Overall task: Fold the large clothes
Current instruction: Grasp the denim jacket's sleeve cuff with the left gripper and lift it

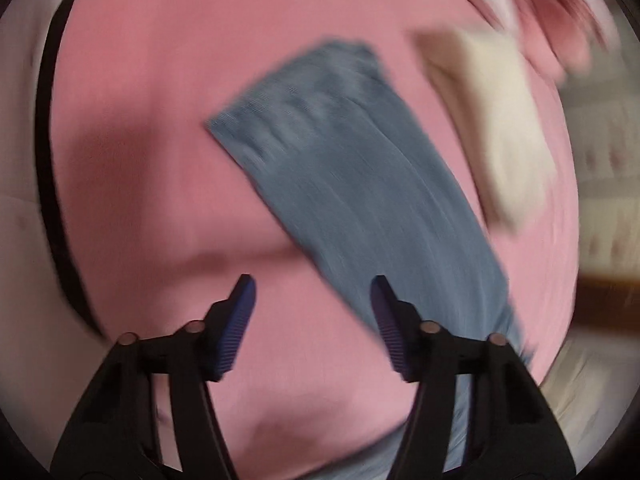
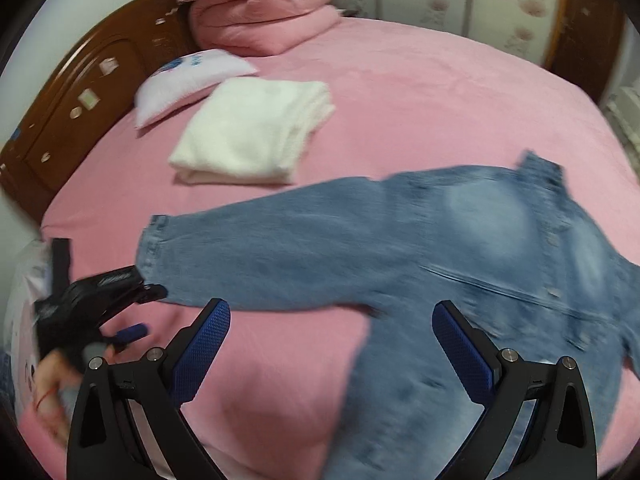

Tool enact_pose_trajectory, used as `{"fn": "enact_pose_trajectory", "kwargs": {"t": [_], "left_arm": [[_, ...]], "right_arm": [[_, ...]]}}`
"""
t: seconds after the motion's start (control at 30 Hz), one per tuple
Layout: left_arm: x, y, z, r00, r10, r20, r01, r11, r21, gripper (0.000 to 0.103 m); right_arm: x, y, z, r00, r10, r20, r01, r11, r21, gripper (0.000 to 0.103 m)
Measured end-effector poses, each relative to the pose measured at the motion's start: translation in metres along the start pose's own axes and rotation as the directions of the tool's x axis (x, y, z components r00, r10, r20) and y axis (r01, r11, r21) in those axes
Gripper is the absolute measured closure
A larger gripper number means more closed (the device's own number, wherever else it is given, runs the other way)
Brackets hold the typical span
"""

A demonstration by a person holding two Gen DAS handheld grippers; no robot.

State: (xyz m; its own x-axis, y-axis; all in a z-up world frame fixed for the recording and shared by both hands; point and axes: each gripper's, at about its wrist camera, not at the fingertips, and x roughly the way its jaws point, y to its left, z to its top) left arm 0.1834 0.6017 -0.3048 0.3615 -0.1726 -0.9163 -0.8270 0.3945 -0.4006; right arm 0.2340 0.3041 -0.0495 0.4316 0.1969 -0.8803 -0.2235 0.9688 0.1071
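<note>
A blue denim jacket (image 2: 460,248) lies spread flat on the pink bed sheet (image 2: 400,92), with one sleeve stretched left and ending in a cuff (image 2: 154,236). My right gripper (image 2: 331,305) hovers open above the jacket's lower edge, nothing between its fingers. My left gripper (image 2: 146,312) is at the far left, just below the cuff, held by a hand (image 2: 52,384). In the blurred left wrist view the sleeve (image 1: 340,160) runs diagonally and passes under the right finger. The left gripper (image 1: 313,280) stands part open there, with mostly pink sheet in the gap.
A folded white garment (image 2: 252,132) lies beyond the sleeve, also visible as a pale block (image 1: 496,120). A pillow (image 2: 188,80) and a folded pink blanket (image 2: 264,16) rest by the wooden headboard (image 2: 80,92). The bed's edge falls away at the left.
</note>
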Motion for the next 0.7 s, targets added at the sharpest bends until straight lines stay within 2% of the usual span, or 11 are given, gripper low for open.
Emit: {"fn": "enact_pose_trajectory", "kwargs": {"t": [0.07, 0.1, 0.27, 0.3, 0.33, 0.4, 0.43, 0.53, 0.6, 0.7], "left_arm": [[0.018, 0.020, 0.030, 0.999, 0.004, 0.044, -0.002, 0.998, -0.065, 0.051], [0.021, 0.025, 0.036, 0.998, 0.006, 0.064, -0.001, 0.997, -0.071, 0.051], [0.044, 0.037, 0.069, 0.989, 0.010, 0.148, -0.003, 0.999, -0.050, 0.052], [0.045, 0.037, 0.072, 0.985, 0.017, 0.173, -0.010, 0.999, -0.043, 0.053], [0.043, 0.033, 0.070, 0.980, 0.030, 0.199, -0.024, 0.999, -0.034, 0.061], [0.039, 0.028, 0.065, 0.963, 0.059, 0.261, -0.061, 0.998, -0.002, 0.074], [0.038, 0.027, 0.063, 0.952, 0.070, 0.297, -0.078, 0.997, 0.016, 0.090], [0.027, 0.020, 0.050, 0.913, 0.069, 0.402, -0.113, 0.990, 0.088, 0.093], [0.012, 0.006, 0.033, 0.891, 0.031, 0.453, -0.113, 0.981, 0.155, 0.094], [-0.011, -0.028, 0.018, 0.858, -0.020, 0.513, -0.140, 0.952, 0.271, 0.094]], "right_arm": [[0.025, 0.017, 0.000, 0.999, 0.035, 0.000, -0.035, 0.999, -0.026, 0.000], [0.039, 0.031, 0.001, 0.999, 0.050, -0.010, -0.051, 0.998, -0.045, 0.000], [0.085, 0.062, -0.003, 0.993, 0.093, -0.068, -0.098, 0.992, -0.076, 0.000], [0.089, 0.060, -0.006, 0.992, 0.099, -0.078, -0.104, 0.992, -0.072, 0.000], [0.093, 0.059, -0.008, 0.991, 0.103, -0.083, -0.108, 0.992, -0.066, 0.000], [0.097, 0.056, -0.009, 0.991, 0.100, -0.085, -0.105, 0.993, -0.054, 0.000], [0.099, 0.053, -0.009, 0.991, 0.101, -0.085, -0.105, 0.993, -0.046, 0.000], [0.105, 0.041, -0.009, 0.992, 0.096, -0.080, -0.098, 0.995, -0.021, 0.000], [0.112, 0.033, -0.006, 0.993, 0.098, -0.065, -0.097, 0.995, 0.006, 0.000], [0.124, 0.020, 0.000, 0.994, 0.107, -0.031, -0.105, 0.992, 0.066, 0.000]]}}
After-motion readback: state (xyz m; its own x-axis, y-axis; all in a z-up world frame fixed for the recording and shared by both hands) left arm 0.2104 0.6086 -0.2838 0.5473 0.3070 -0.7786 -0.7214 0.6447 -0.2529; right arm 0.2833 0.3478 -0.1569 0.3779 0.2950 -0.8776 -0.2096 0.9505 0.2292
